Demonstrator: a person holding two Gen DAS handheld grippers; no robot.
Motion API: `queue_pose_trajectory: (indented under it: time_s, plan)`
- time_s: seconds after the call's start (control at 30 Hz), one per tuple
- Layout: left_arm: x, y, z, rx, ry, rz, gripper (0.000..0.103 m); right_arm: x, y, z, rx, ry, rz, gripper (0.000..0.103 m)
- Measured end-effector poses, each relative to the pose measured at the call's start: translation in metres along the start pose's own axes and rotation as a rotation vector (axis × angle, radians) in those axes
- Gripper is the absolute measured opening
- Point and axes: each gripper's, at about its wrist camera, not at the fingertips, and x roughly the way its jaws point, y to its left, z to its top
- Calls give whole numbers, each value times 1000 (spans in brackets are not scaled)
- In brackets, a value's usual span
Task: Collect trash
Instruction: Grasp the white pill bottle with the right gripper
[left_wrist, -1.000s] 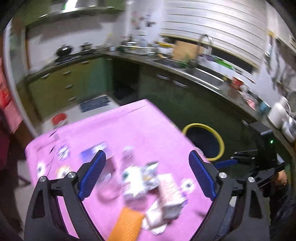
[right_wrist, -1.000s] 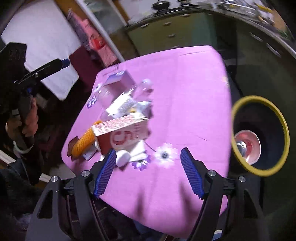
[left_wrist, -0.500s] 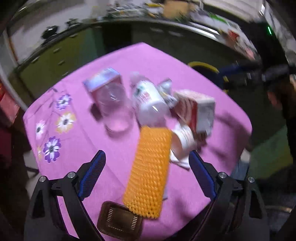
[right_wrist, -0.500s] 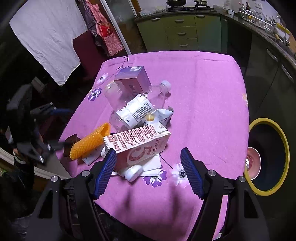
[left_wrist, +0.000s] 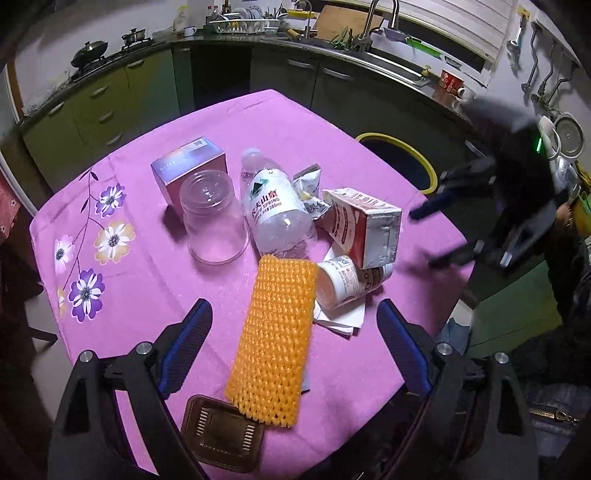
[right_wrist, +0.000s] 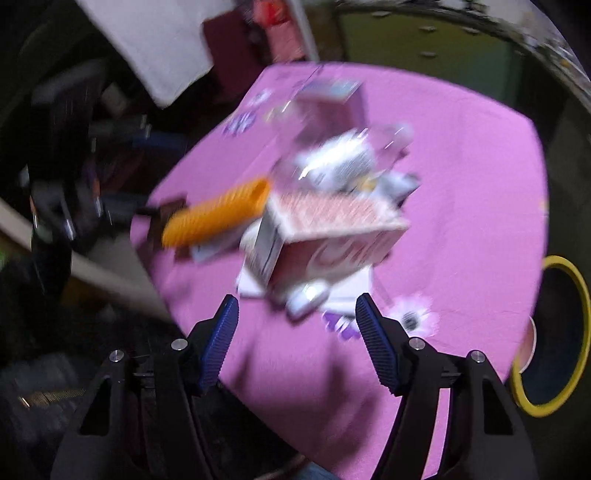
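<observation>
Trash lies in a heap on the pink tablecloth (left_wrist: 303, 122): an orange foam net sleeve (left_wrist: 275, 339), a plastic water bottle (left_wrist: 275, 210), a red-and-white milk carton (left_wrist: 364, 225), a small white cup (left_wrist: 349, 280), a crumpled wrapper (left_wrist: 308, 184) and white paper (left_wrist: 343, 317). My left gripper (left_wrist: 295, 350) is open and empty, above the near end of the orange sleeve. My right gripper (right_wrist: 297, 332) is open and empty, just short of the milk carton (right_wrist: 332, 240); its view is blurred. The yellow-rimmed bin (left_wrist: 402, 158) stands beyond the table; it also shows in the right wrist view (right_wrist: 565, 332).
An upturned clear glass (left_wrist: 212, 218) and a purple box (left_wrist: 188, 166) stand left of the bottle. A brown plastic tray (left_wrist: 221, 432) lies at the near table edge. Kitchen counters and a sink (left_wrist: 388, 59) run behind. The other gripper (left_wrist: 509, 206) hovers at the table's right side.
My left gripper has pulled back and steadied over the orange sleeve. My right gripper has swung closer to the milk carton, moving fast enough to blur the view. Both stay open.
</observation>
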Motion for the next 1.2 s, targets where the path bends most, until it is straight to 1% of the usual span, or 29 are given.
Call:
queue_pose_trajectory:
  time_s: [0.1,0.2,0.4,0.47,0.5,0.53,0.6,0.9,0.93,1.07,1.2]
  plan:
    - [-1,-3,2,7,-1,4,86,23,4,-2,-74,19,-4,66]
    - [-3,-4,1,5,1,4,86,43,2,1,-108,23,8,66]
    - [-5,3,-1,-21,8,23,86,64,5,4,-179,7,26,66]
    - [-4,5,-2,-25,13,25,86,65,7,5,-194,0,36,66]
    - [-4,5,-2,-26,15,25,86,65,7,4,-198,-2,37,63]
    - [-3,6,-2,-28,18,25,86,64,7,4,-202,-6,37,56]
    - [-1,6,-2,-29,21,22,86,64,7,4,-205,0,44,51]
    - [6,5,-1,-28,34,14,86,76,12,5,-222,13,69,51]
    - [6,6,-1,-28,34,15,86,77,13,4,-227,13,63,49]
    - [7,9,-2,-40,33,16,86,68,21,1,-229,-29,90,48]
    - [9,9,-2,-38,37,16,86,59,27,-2,-215,-48,136,48]
